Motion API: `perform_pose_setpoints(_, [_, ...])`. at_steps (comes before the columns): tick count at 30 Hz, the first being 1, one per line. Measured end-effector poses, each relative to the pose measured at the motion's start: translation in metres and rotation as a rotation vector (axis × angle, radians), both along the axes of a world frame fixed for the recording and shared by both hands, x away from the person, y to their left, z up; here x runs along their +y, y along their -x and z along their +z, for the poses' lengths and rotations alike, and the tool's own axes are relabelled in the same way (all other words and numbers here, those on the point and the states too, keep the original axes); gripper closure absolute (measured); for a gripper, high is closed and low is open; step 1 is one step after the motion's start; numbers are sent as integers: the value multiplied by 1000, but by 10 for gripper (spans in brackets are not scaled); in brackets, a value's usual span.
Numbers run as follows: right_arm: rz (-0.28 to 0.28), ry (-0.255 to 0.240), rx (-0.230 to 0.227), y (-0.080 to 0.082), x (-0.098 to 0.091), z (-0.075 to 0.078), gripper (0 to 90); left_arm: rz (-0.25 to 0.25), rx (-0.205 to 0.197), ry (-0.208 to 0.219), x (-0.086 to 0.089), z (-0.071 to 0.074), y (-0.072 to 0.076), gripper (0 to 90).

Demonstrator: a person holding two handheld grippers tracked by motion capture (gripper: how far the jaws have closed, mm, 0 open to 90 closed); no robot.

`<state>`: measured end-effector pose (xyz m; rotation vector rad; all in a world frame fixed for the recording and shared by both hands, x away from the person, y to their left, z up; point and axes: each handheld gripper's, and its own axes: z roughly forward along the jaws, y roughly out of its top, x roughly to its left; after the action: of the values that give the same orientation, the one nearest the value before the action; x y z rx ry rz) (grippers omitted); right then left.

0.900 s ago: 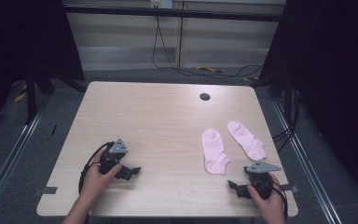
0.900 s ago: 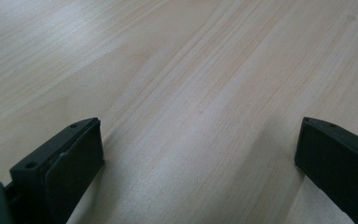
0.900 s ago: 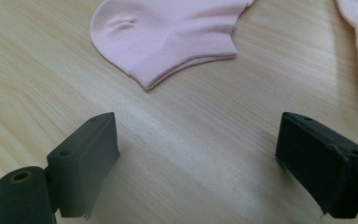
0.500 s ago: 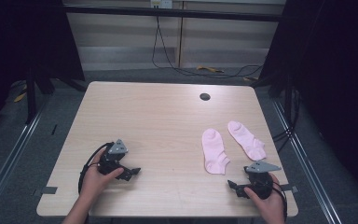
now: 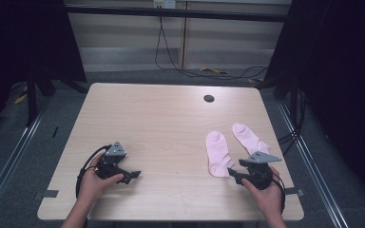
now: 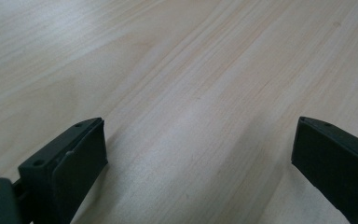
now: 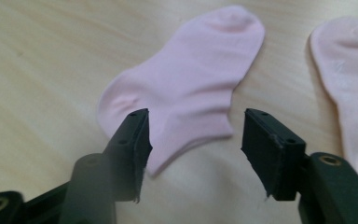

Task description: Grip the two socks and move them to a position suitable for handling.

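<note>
While high view blurs jaws, right gripper [image 7: 193, 154] gapes, empty, above left sock [image 7: 186, 88]; left gripper [image 6: 198, 154] open.

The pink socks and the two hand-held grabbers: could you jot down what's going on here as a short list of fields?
surface: wooden table
near sock: pink, flat on the table, cuff end toward the person
far sock: pink, flat, beside the first one, not overlapping
right gripper: jaws open, aimed at the near sock's cuff, not gripping it
left gripper: jaws wide open over bare wood, holding nothing
other: a small dark round hole near the table's far edge
</note>
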<state>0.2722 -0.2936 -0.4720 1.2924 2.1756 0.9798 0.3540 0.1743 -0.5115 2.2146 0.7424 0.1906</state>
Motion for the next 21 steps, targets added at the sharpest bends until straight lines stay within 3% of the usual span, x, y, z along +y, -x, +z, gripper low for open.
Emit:
perform_pose_setpoints(3, [-24, -36, -10, -13, 3, 5, 526, 4, -10, 24, 2, 5, 1, 47])
perform_pose_setpoints(4, [-24, -36, -10, -13, 3, 5, 526, 4, -10, 24, 2, 5, 1, 79])
perform_pose_setpoints(5, [-38, -45, -10, -23, 5, 5, 548, -1, -18, 13, 3, 8, 2, 107])
perform_pose_setpoints(11, [-64, -42, -13, -48, 11, 5, 653, -6, -24, 20, 2, 12, 5, 115])
perform_pose_setpoints(21, [-83, -32, 4, -81, 26, 2, 686, -26, -31, 25, -1, 13, 7, 139])
